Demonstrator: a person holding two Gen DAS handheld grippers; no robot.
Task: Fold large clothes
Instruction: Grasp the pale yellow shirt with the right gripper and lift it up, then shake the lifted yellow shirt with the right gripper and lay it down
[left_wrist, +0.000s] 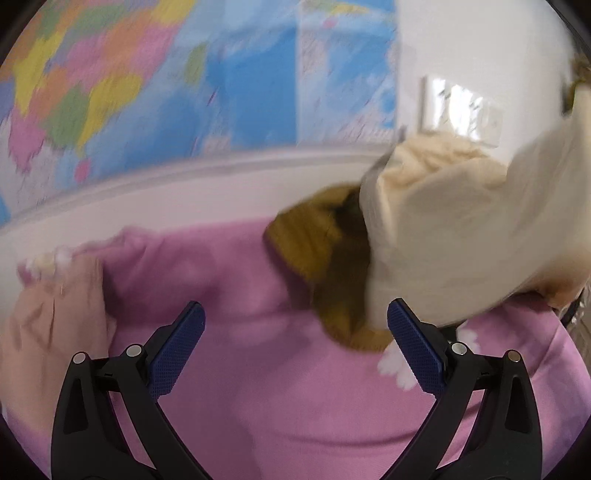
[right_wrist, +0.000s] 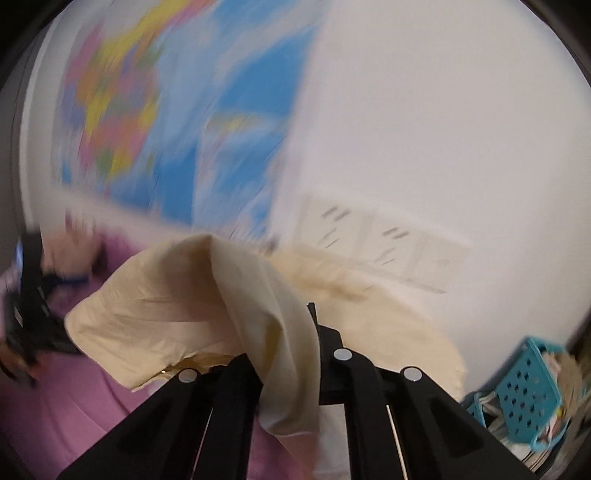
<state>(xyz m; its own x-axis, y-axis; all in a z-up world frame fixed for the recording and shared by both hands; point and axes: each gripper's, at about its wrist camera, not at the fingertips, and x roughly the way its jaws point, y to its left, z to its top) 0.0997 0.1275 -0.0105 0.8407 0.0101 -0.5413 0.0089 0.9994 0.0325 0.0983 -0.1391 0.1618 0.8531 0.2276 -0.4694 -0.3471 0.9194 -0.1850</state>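
Garment (left_wrist: 461, 229) hanging above bedsheet (left_wrist: 258, 369), map (left_wrist: 147, 92) on wall behind

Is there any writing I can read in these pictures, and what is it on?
Nothing here reads as text.
Wall map: any print is too blurred to read.
White wall sockets: only grey smears, no letters.
Cream garment: no label shows.
Blue basket: the contents are too small and blurred to read.

We see a cream garment (right_wrist: 177, 314) with mustard-brown lining, a pink sheet (left_wrist: 295, 398) with white flowers, a turquoise basket (right_wrist: 524, 398).
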